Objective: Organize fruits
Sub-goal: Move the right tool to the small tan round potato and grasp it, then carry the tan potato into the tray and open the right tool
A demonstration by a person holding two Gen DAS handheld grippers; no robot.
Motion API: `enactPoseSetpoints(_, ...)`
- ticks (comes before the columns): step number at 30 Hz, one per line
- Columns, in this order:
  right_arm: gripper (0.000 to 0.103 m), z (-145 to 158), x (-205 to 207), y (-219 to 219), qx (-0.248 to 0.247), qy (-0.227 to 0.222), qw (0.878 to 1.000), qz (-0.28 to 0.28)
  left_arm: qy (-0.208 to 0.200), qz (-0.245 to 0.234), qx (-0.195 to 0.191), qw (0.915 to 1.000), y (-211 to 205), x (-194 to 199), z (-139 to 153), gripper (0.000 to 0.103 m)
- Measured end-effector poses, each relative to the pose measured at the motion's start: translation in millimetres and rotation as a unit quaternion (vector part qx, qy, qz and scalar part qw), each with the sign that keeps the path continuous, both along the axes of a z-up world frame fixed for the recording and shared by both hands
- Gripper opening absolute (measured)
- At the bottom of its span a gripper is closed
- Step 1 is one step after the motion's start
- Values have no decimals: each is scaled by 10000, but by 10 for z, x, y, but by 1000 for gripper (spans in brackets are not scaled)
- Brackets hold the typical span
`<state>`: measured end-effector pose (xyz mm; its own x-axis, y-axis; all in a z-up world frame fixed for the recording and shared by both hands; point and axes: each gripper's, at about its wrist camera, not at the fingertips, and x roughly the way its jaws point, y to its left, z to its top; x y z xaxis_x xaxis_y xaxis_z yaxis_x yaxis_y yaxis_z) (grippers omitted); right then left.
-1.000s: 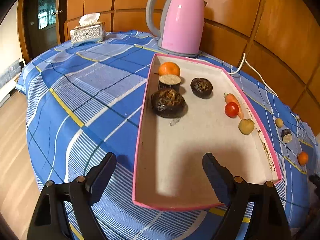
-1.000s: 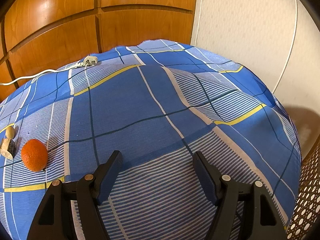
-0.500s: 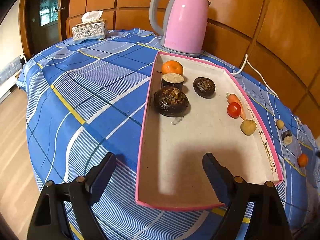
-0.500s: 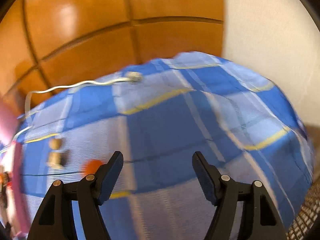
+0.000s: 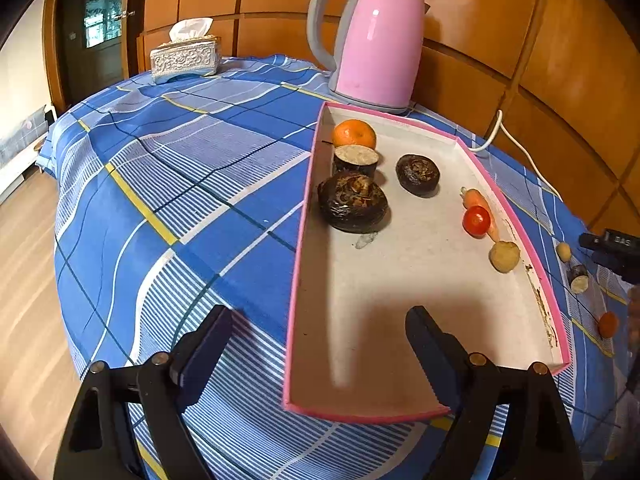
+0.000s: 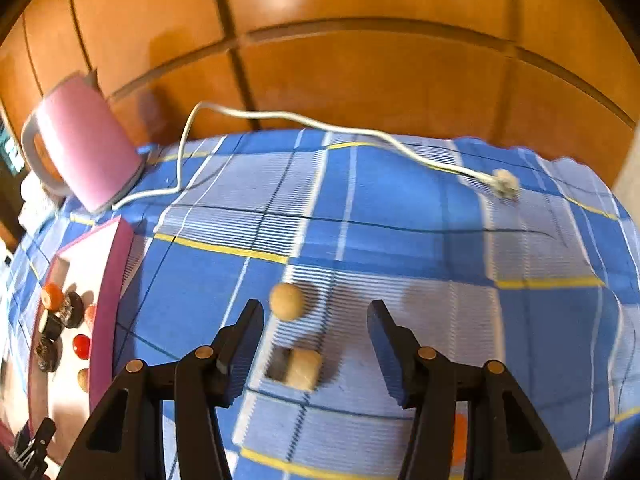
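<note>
My left gripper (image 5: pixel 316 344) is wide open and holds nothing. It hangs over the near end of the tray (image 5: pixel 400 414), one finger over the cloth (image 5: pixel 180 184) and one over the tray floor.

Inside the tray, on the far left, I see an orange (image 5: pixel 354 133). Just near of it sits a cut dark piece (image 5: pixel 355 161), and then a big dark fruit (image 5: pixel 353 201). A smaller dark fruit (image 5: pixel 417 174) lies to the right. By the right wall are a carrot (image 5: pixel 476 200), a tomato (image 5: pixel 476 220) touching it, and a tan lump (image 5: pixel 504 256).

Past the tray stands a pink kettle (image 5: pixel 380 44). A tissue box (image 5: pixel 185 59) is far left. Only this view shows the box.

My right gripper (image 6: pixel 316 328) is closing, but nothing is between its fingers yet. It hangs over the cloth to the right of the tray. Just past the left finger is a small tan ball (image 6: pixel 286 301). A little cut piece (image 6: pixel 298 368), dark with a pale end, lies on the cloth between the fingers, not touched. This view is blurry.

Only the right view shows the whole white cord (image 6: pixel 320 128) running from the kettle to its plug (image 6: pixel 505 184). A bit of orange peeks behind the right finger.

In the left view these loose bits lie right of the tray, with a small orange (image 5: pixel 608 325) nearest.
</note>
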<state>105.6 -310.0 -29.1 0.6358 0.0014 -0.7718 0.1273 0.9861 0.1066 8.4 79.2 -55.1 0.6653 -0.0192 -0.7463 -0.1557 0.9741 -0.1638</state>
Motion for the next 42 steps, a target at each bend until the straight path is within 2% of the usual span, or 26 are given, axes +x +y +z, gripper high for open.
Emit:
enactPoseSetpoints(5, 54, -148, 258, 199, -234, 325, 9988, 283, 37, 93, -28, 9999, 49, 26, -28, 90)
enactPoseSetpoints(6, 48, -200, 320, 231, -292, 416, 9982, 331, 33, 95, -33, 9999, 51, 26, -29, 91)
enactPoseSetpoints(7, 30, -235, 362, 252, -296, 484, 9976, 395, 35, 93, -39, 9999, 52, 27, -30, 91)
enactPoseSetpoints(8, 26, -269, 399, 267, -311, 567, 9968, 460, 36, 91, -35, 9999, 51, 28, -32, 91)
enactPoseSetpoints(12, 25, -259, 405, 311, -455, 531, 9963, 490, 24, 97, -35, 9999, 46, 27, -29, 91)
enactPoseSetpoints(16, 25, -64, 266, 355, -498, 183, 9974, 485, 31, 93, -15, 10000, 42, 24, -33, 91)
enactPoseSetpoints(23, 25, 190, -151, 653, -297, -295, 9942, 993, 8, 58, -33, 10000, 26, -1, -14, 91)
enactPoseSetpoints(35, 25, 89, -659, 1016, 38, -183, 9872, 1585, -15, 45, -60, 10000, 12, -43, 9, 91)
enactPoseSetpoints(42, 25, 92, -843, 1383, 222, -120, 9743, 2240, -50, 50, -92, 9999, 13, -63, 32, 91)
